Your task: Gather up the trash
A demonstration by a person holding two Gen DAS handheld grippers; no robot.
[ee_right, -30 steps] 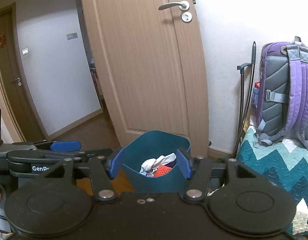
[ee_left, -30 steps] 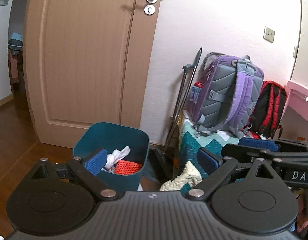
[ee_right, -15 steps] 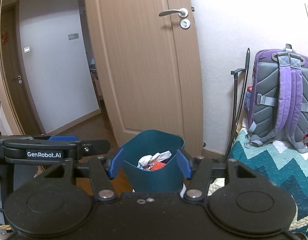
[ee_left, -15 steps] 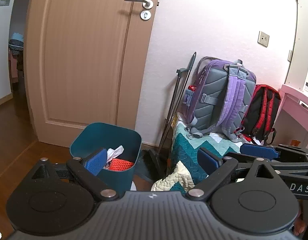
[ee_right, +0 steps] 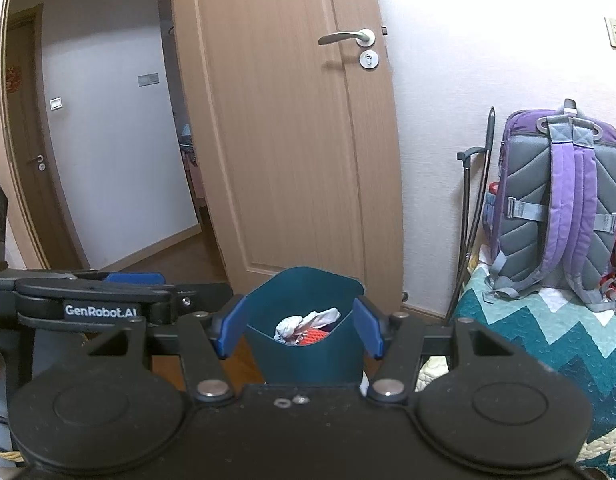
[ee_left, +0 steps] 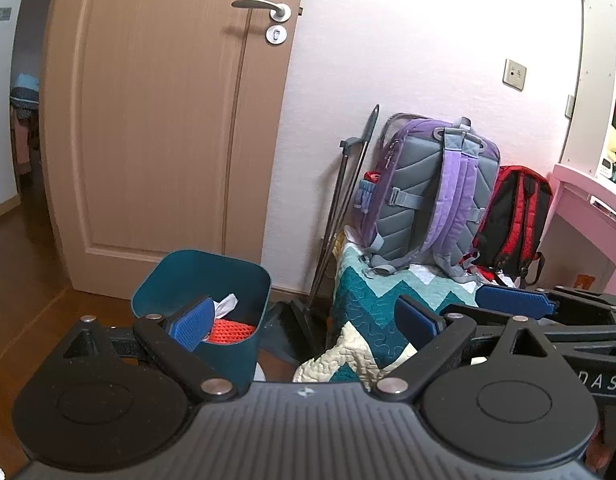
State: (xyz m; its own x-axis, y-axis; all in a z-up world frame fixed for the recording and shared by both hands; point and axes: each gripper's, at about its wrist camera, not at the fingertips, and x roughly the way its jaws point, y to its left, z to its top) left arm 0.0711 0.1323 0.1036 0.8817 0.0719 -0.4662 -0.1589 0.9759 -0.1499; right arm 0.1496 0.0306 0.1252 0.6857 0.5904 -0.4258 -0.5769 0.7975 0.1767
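Both the left gripper (ee_left: pixel 304 322) and right gripper (ee_right: pixel 300 330) gape empty, ribbed blue pads apart, while ahead the smooth teal bin (ee_right: pixel 308 344) holds crumpled white paper (ee_right: pixel 308 322) and orange mesh (ee_left: pixel 232 330).

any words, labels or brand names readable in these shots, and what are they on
"GenRobot.AI": white label on the side of the left gripper, seen in the right wrist view.
"DAS": cut-off white letters on the side of the right gripper, seen in the left wrist view.
Wall switch plates: no readable text.
Red ornament by the far door: too blurred.
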